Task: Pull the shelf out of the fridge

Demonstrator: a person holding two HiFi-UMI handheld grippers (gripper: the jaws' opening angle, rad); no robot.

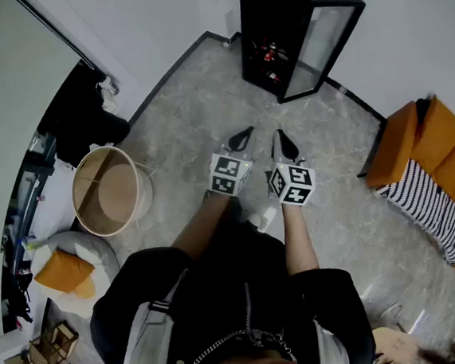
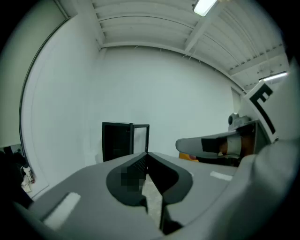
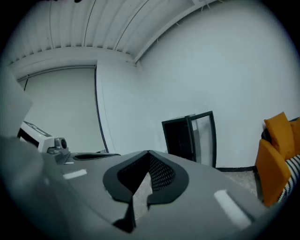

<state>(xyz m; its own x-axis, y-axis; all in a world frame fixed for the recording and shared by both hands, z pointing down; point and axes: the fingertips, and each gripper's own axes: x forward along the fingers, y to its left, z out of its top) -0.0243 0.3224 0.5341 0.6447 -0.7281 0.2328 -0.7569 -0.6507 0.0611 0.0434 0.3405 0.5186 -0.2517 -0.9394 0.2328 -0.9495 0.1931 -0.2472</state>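
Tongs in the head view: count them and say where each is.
2: left tongs over the floor at centre, right tongs just beside them, both shut, pointing toward the fridge.

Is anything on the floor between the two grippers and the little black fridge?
Nothing visible. Only bare floor lies between the left gripper, the right gripper and the fridge, and its glass door stands open. The cardboard tub and orange sofa sit off to the sides.

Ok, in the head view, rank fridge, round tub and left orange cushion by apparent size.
1. Fridge, door included.
2. Tub, not far behind, though nearer the camera.
3. Cushion, clearly smallest.
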